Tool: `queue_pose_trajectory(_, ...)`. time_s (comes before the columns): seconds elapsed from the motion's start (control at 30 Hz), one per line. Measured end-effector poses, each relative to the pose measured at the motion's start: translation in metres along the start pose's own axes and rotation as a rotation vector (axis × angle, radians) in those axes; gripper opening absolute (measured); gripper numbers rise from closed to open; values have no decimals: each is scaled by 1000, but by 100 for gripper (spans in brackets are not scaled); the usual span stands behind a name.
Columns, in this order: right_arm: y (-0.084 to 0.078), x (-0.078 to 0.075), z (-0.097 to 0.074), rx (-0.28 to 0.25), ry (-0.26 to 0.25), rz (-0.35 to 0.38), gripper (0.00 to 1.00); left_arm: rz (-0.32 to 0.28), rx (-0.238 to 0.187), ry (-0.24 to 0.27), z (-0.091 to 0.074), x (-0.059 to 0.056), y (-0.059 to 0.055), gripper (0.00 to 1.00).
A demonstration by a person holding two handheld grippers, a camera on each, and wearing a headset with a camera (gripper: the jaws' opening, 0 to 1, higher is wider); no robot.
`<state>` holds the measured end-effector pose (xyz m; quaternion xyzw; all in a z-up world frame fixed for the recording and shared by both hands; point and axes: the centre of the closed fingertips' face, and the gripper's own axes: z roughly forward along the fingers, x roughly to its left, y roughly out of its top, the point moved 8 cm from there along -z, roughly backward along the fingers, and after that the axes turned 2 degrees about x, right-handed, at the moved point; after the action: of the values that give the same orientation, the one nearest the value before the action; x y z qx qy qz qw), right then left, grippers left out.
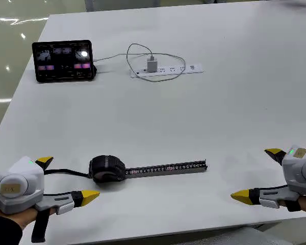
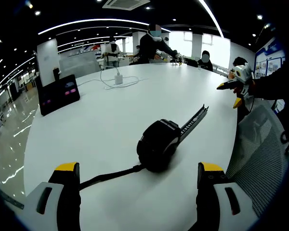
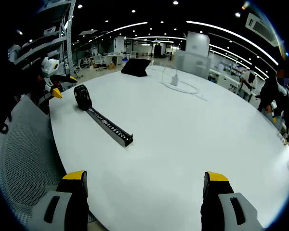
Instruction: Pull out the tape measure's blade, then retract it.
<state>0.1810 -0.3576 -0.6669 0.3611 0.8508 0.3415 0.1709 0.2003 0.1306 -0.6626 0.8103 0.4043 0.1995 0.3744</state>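
A white desk (image 1: 219, 112) carries a black tape measure (image 1: 108, 169), its blade (image 1: 168, 168) lying pulled out rightward. The left tool (image 1: 69, 177), jaws spread, sits just left of the tape measure; the right tool (image 1: 256, 173), also spread, well right of it. A tablet (image 1: 64, 61) and power strip (image 1: 168, 70) lie far behind it.

The white tabletop (image 1: 234, 112) carries a black tape measure (image 1: 107, 169) near its front edge. Its blade (image 1: 168, 168) lies drawn out flat to the right, and a black strap (image 1: 66, 172) trails left. Toward the far side are a propped dark tablet (image 1: 64, 60) and a white power strip (image 1: 168, 70) with a plugged charger (image 1: 152, 65) and a looping cable (image 1: 128, 53).
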Motion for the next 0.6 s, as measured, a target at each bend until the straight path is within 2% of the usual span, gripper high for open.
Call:
queue_pose_trajectory(0.07, -2, -2, -1, 10, 2, -5, 99, -6, 11, 15, -1, 1, -1, 99)
queue_pose_trajectory(0.13, -2, -3, -3, 5, 8, -9, 99, -39, 5, -8, -2, 0, -2, 99)
queue_pose_trajectory(0.37, -4, -3, -8, 1, 18, -18, 99, 0, -1, 13, -9, -2, -9, 99)
queue_pose_trajectory(0.47, -5, -5, -10, 5, 13, -27, 99, -8, -17, 12, -12, -2, -11, 99)
queue_pose_trajectory(0.6, -12, -8, -11, 12, 17, -36, 99, -17, -17, 18, -14, -3, -17, 99)
